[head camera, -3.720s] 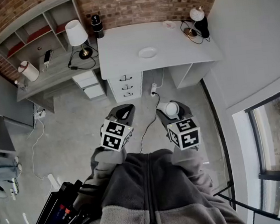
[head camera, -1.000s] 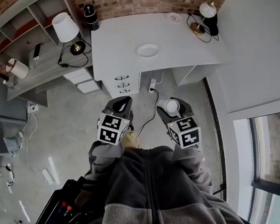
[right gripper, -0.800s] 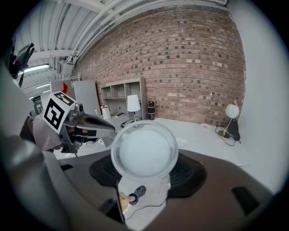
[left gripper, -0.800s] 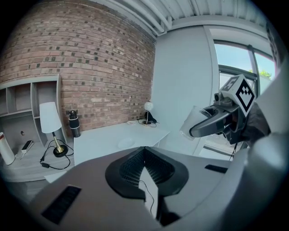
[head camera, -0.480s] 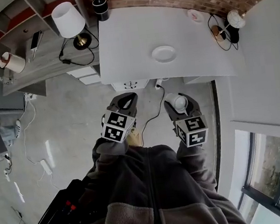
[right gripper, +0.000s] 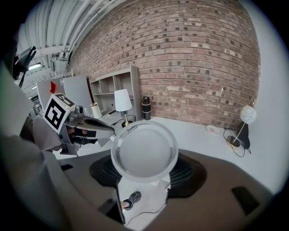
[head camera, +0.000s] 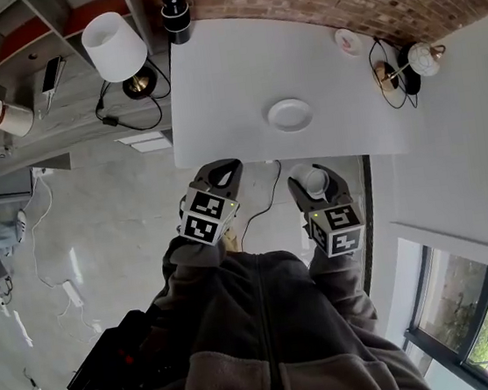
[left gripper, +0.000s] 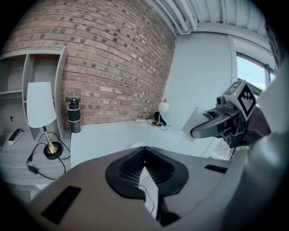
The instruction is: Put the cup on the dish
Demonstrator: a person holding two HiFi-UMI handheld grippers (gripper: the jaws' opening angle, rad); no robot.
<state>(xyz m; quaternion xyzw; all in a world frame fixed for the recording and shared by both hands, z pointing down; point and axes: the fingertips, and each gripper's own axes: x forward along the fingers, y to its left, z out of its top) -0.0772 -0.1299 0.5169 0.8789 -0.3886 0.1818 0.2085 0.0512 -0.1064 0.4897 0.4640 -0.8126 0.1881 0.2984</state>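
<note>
A white dish (head camera: 290,114) lies on the white table (head camera: 221,78), toward its near right part. My right gripper (head camera: 314,175) is shut on a translucent white cup (head camera: 314,180), held on its side just short of the table's front edge. In the right gripper view the cup (right gripper: 144,151) fills the space between the jaws, its mouth toward the camera. My left gripper (head camera: 222,168) is shut and holds nothing, level with the right one. From the left gripper view the dish (left gripper: 137,145) shows just beyond the closed jaws, with the cup (left gripper: 197,124) off to the right.
A black flask (head camera: 174,2) stands at the table's back left. A small saucer (head camera: 349,41) and a round lamp (head camera: 420,59) with its cable sit at the back right. A white-shaded lamp (head camera: 114,45) stands on the lower shelf unit to the left. A cable (head camera: 260,198) trails on the floor.
The table and dish have come nearer, and both grippers now reach its front edge. The cup stays held in the right gripper, and the left stays shut.
</note>
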